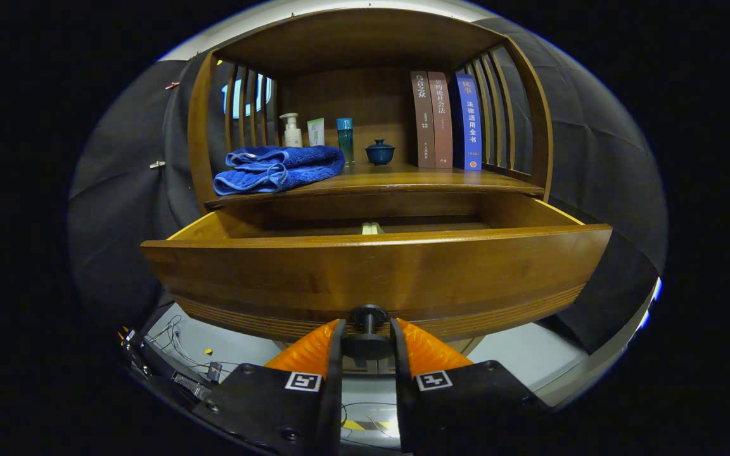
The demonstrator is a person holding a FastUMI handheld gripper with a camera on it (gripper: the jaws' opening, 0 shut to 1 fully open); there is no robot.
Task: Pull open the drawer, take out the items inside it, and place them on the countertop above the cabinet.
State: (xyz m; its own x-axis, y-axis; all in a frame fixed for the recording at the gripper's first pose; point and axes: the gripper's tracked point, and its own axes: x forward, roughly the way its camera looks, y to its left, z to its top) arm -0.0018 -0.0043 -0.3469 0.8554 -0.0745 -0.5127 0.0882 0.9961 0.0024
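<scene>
Drawer (pixel 377 269) pulled out, contents mostly hidden behind front, gripper (pixel 367 339) pinching knob (pixel 367 315)

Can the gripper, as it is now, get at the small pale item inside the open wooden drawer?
Probably not yet: the gripper is closed on the dark round knob, below the wooden drawer front. That tall front hides most of the small pale item.

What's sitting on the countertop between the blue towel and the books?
In the gripper view, a teal bottle and a dark blue lidded cup stand between the blue towel and the books.
</scene>
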